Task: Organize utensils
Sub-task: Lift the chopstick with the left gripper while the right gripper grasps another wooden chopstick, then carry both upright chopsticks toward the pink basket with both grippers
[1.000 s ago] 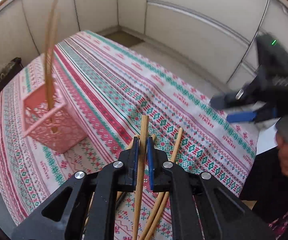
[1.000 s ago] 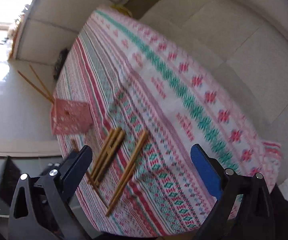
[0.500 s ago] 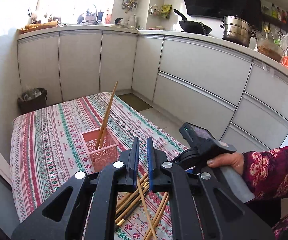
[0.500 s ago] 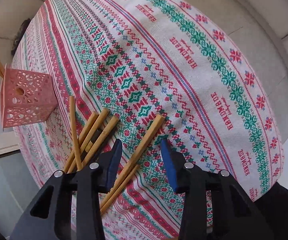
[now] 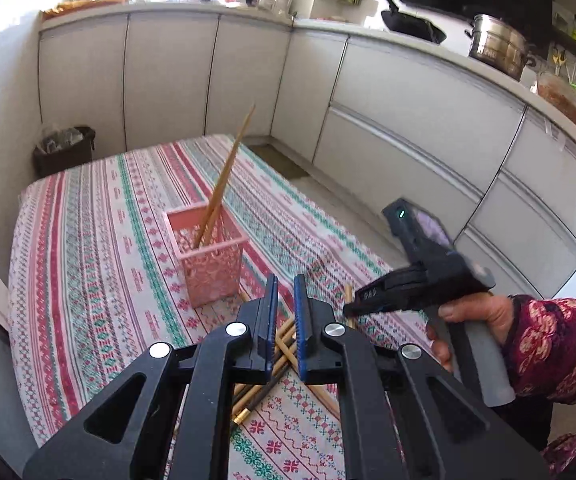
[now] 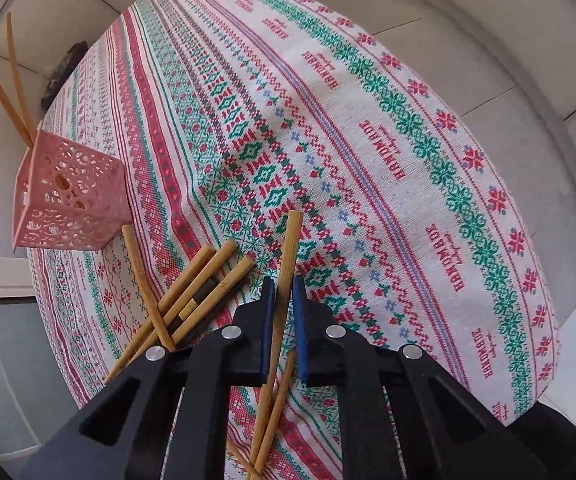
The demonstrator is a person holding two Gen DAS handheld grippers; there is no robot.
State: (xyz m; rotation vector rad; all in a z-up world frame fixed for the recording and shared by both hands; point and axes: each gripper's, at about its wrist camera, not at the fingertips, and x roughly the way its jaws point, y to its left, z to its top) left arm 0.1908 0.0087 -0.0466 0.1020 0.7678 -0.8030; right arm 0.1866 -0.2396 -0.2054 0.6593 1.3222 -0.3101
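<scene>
The desk [image 6: 367,128] is covered by a striped, patterned cloth. A pink lattice holder [image 5: 210,268] is stood on it, with two wooden chopsticks [image 5: 224,184] leaned inside, tips up. Just beside the holder, nearer the cameras, a loose pile of chopsticks [image 6: 192,292] is lain crossed on the cloth, one dark piece among them. The right gripper [image 6: 284,292] is pointed steeply down; its blue-padded fingers [image 6: 266,320] have just been closing and are now drawn narrow on a single chopstick [image 6: 289,248], which is seen running between the pads, its blunt end projecting beyond them. A second chopstick [image 6: 276,412] is lain under the gripper body. In the left wrist view the left gripper [image 5: 286,312] is held above the pile with its fingers [image 5: 272,320] closed to a narrow gap and nothing between them. The right gripper's handle is gripped by a hand [image 5: 475,320] in a floral sleeve [image 5: 559,344].
</scene>
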